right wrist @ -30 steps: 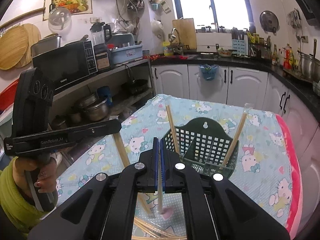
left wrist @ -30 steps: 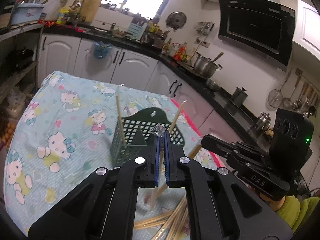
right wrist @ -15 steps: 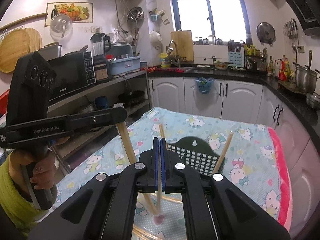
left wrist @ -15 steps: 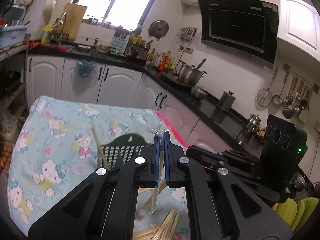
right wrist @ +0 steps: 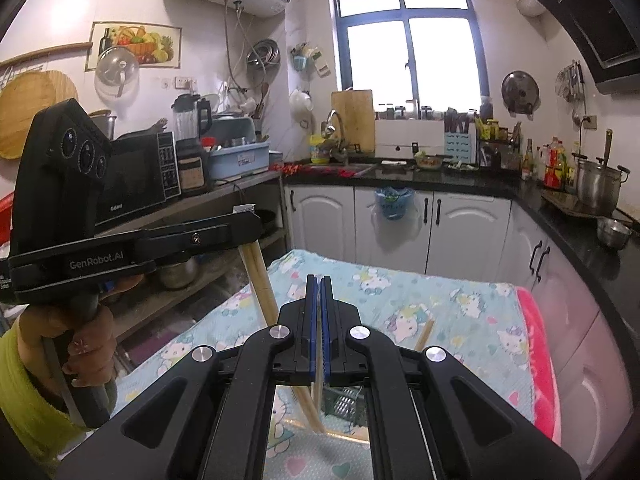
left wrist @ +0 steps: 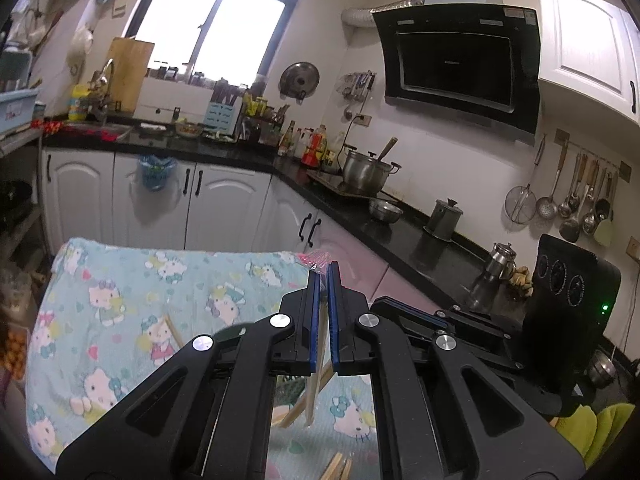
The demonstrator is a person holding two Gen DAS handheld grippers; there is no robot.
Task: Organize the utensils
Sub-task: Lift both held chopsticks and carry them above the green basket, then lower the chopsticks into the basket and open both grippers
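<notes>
The left claw (left wrist: 323, 276) pinches a pale wooden chopstick (left wrist: 312, 396) hanging below it. The right claw (right wrist: 319, 284) pinches another thin chopstick (right wrist: 317, 398) above the cartoon-cat tabletop (right wrist: 460, 300).

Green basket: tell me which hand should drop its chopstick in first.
Right, probably. Its chopstick hangs just beside the green basket; the left gripper sits out by the table edge.

Matt printed cloth (right wrist: 400, 292) covers the table; pale wooden chopsticks (right wrist: 260, 276); glossy black worktop (left wrist: 404, 236).
</notes>
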